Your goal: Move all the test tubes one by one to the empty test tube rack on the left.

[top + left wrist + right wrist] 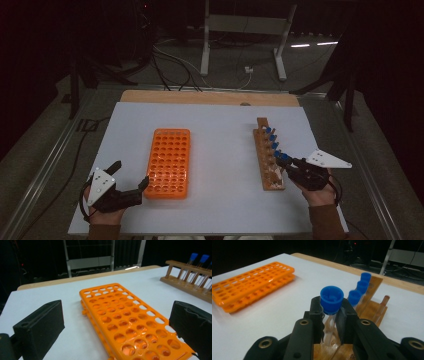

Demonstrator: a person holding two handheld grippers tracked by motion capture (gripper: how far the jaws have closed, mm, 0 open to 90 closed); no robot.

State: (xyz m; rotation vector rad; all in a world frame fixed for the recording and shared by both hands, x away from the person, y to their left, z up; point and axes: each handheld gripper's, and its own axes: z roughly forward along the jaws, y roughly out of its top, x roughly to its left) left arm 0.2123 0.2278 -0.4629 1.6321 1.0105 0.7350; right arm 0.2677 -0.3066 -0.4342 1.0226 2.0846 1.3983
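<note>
Dark floor with loose cables (pixel 170 62) and a grey metal stand (pixel 245 30) lies behind the white worktop (pixel 220 135), which has a strip of light wood along its far edge.

On the right side of the worktop stands a long brown wooden rack (pixel 269 157). Clear tubes with blue caps (pixel 272 139) stand in a row in it. The right claw (pixel 286 161) is at the near end of this rack. Its two black jaws are squeezed tight on one clear tube with a blue cap (pixel 331 299), just under the cap. In the right gripper view the cap sticks up above the jaws, and the clear part of the tube goes down between them to the wooden rack. Three more blue caps stand in a line right behind it. The person's right hand (pixel 316 192) holds this claw, with a brown sleeve (pixel 327 222) at the wrist.

On the left side lies a flat orange plastic rack full of round holes (pixel 169 161). No tubes can be seen in its holes. The left claw (pixel 131 179) is at the near left corner of the orange rack. Its jaws are spread wide apart and hold nothing. In the left gripper view the near end of the orange rack sits between the two black jaws, and the right jaw is close over its edge. Whether it touches cannot be told. The two racks are well apart.
</note>
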